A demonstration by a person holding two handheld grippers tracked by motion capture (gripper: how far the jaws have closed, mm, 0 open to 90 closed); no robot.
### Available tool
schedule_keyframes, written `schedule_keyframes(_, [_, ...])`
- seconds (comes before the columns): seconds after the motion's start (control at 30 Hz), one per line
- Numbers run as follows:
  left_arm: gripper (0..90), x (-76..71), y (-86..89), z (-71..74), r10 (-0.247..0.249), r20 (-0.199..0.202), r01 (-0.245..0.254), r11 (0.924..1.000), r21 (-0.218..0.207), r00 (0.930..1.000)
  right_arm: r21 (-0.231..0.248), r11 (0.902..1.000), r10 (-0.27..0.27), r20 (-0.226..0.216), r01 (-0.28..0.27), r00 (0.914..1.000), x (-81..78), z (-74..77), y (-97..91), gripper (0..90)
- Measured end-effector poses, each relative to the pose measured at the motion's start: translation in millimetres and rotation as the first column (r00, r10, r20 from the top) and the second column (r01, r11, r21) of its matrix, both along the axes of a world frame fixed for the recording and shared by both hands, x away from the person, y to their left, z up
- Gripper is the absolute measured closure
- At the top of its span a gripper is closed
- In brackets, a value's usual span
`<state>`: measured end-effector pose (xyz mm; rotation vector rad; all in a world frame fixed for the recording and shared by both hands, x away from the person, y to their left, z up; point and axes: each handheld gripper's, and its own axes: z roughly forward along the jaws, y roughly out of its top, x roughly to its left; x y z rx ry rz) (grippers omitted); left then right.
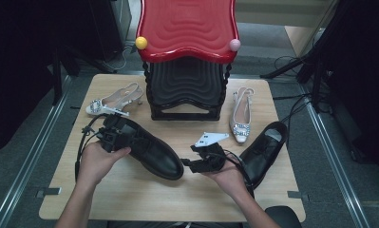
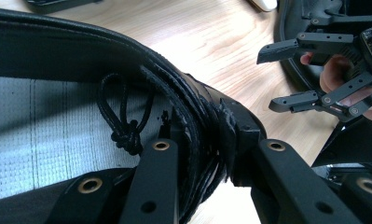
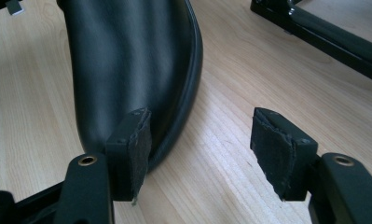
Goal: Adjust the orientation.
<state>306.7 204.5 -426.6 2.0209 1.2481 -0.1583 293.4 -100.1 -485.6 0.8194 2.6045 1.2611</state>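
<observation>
The right tongs (image 1: 186, 163) sit nearest, released, jaws spread just off the toe of the black shoe (image 1: 151, 149) lying on the desk (image 1: 130, 194). The left tongs (image 1: 112, 135) are clenched on that shoe's collar at the heel end, one jaw inside against the grey lining and one outside. Pinching only thin leather, the grip could slide off if the shoe is lifted or swung, dropping it. The toe might also knock the open right tongs. Farther right lies a second black shoe (image 1: 265, 149), then two silver slingback heels (image 1: 241, 116) flanking a red-and-black rack (image 1: 187, 61), which a careless sweep could scatter.
</observation>
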Motion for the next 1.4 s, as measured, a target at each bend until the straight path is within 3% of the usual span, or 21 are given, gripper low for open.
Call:
schedule_keyframes(0.17, [76.1,6.1,-16.7,-15.5,-0.028,-0.041,0.028,0.9995,-0.016,0.9988,0.003,0.9999,-0.01,0.001,0.01,0.9999,-1.4,0.8,-2.2,38.9])
schedule_keyframes(0.27, [74.9,10.0,-23.9,-25.2,-0.063,-0.057,0.063,0.998,-0.005,0.9964,0.006,0.9999,-0.013,-0.001,0.013,0.9999,-1.6,0.3,-3.8,38.9])
schedule_keyframes(0.47, [69.1,16.8,-20.1,-32.5,-0.038,-0.078,0.039,0.9992,0.008,0.9962,0.014,0.9997,-0.019,-0.006,0.019,0.9998,-2.7,-1.3,-5.1,38.9])
schedule_keyframes(0.6, [66.5,19.1,-18.0,-34.6,-0.055,-0.091,0.055,0.9985,-0.003,0.9944,0.034,0.9992,-0.02,-0.024,0.021,0.9995,-4.9,-1.5,-4.2,39.1])
schedule_keyframes(0.8, [55.4,18.9,-20.6,-31.2,-0.095,-0.071,0.1,0.9931,0.062,0.9929,0.033,0.9993,-0.016,-0.027,0.017,0.9995,-10.1,-0.6,-1.3,39.3])
schedule_keyframes(1.03, [45.0,16.1,-7.9,-13.8,-0.091,-0.044,0.094,0.993,0.071,0.9949,0.036,0.9993,-0.012,-0.022,0.013,0.9997,-16.1,-0.4,0.0,39.5])
schedule_keyframes(1.33, [39.7,11.4,7.7,2.2,-0.08,0.003,0.078,0.9891,0.124,0.9968,0.04,0.9989,0.026,-0.026,-0.024,0.9993,-28.0,-1.0,10.2,40.2])
schedule_keyframes(1.4, [39.2,10.1,11.7,4.3,-0.07,0.008,0.069,0.991,0.115,0.9975,0.047,0.9985,0.028,-0.031,-0.027,0.9991,-30.5,-0.7,13.0,40.6])
